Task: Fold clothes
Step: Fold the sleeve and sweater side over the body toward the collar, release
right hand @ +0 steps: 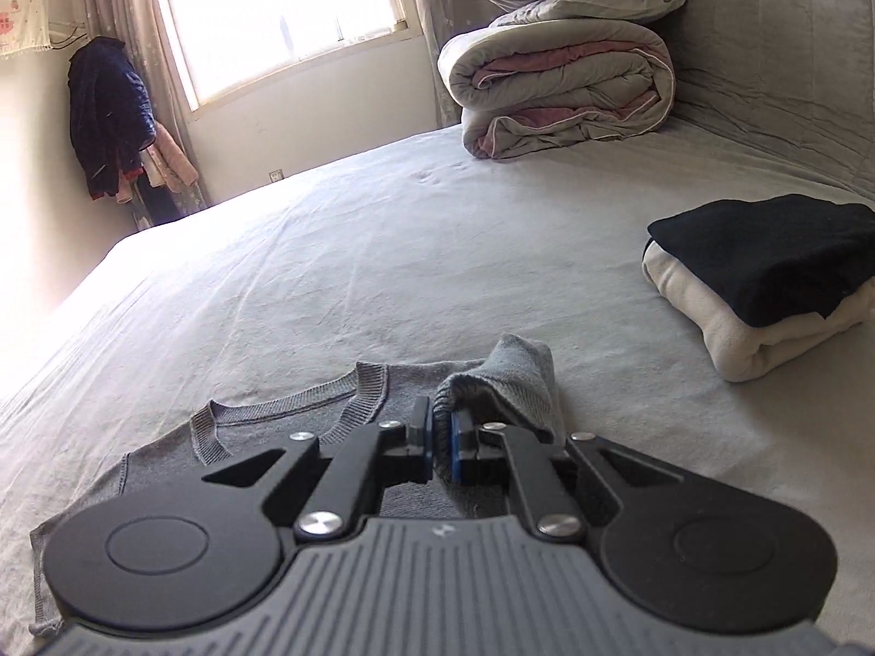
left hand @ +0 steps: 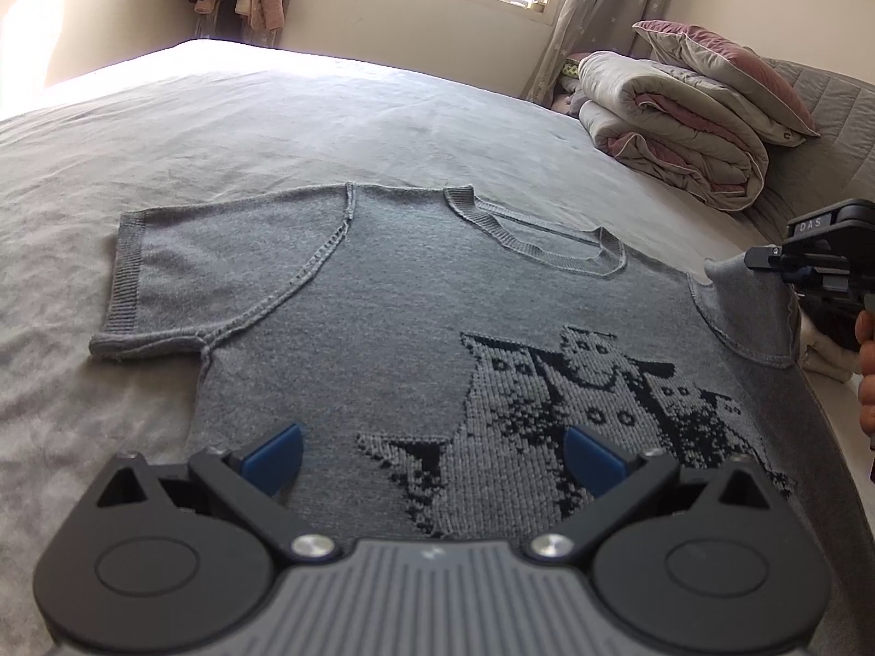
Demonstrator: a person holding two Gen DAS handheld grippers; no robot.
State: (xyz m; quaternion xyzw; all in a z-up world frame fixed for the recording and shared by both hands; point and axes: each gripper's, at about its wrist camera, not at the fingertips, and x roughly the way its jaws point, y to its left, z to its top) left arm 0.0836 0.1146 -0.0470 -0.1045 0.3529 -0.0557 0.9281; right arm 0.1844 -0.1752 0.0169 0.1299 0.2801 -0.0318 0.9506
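A grey knitted short-sleeved sweater [left hand: 383,295] with a black cat pattern lies flat on the bed, neckline away from me. My left gripper [left hand: 432,456] hovers open over its lower body, nothing between the blue pads. My right gripper [right hand: 442,440] is shut on the sweater's right sleeve [right hand: 508,377], which is lifted off the sheet in a bunch. In the left wrist view that right gripper [left hand: 757,262] pinches the raised sleeve [left hand: 749,306] at the right edge, with a hand behind it. The left sleeve [left hand: 219,268] lies spread flat.
A grey bed sheet [right hand: 383,251] covers the bed. A folded stack, black garment [right hand: 765,251] on a cream one, sits to the right. A rolled quilt [right hand: 558,87] and pillows lie at the headboard. Clothes [right hand: 109,115] hang by the window wall.
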